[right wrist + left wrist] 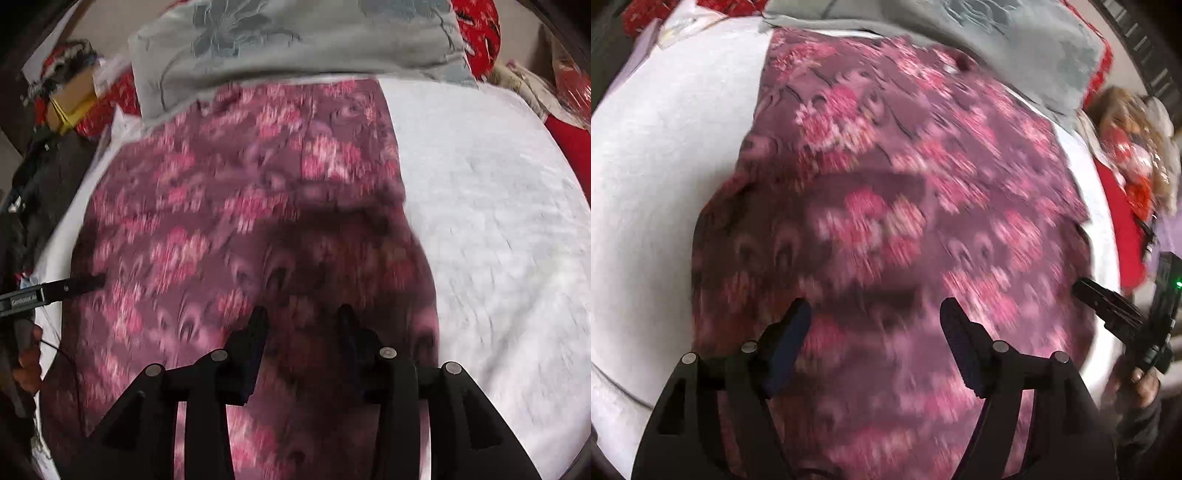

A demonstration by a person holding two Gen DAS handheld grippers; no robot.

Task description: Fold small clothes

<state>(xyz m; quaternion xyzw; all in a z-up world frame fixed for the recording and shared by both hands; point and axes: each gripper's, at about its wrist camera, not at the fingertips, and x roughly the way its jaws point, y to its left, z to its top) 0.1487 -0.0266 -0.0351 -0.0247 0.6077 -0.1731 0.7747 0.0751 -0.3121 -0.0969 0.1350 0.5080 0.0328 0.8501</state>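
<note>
A maroon garment with pink flower print [886,206] lies spread on a white sheet [665,166]; it also fills the middle of the right wrist view [240,221]. My left gripper [875,314] is open just above the cloth near its near part, nothing between its fingers. My right gripper [301,317] is open above the cloth close to its right edge, also empty. The right gripper shows at the far right of the left wrist view [1108,306]; the left gripper shows at the left edge of the right wrist view [74,286]. Both views are motion-blurred.
A grey embroidered cloth [997,40] lies along the far edge of the garment, also in the right wrist view [295,40]. Red patterned fabrics [1126,221] lie at the right, and clutter with a yellow box [70,99] at the left.
</note>
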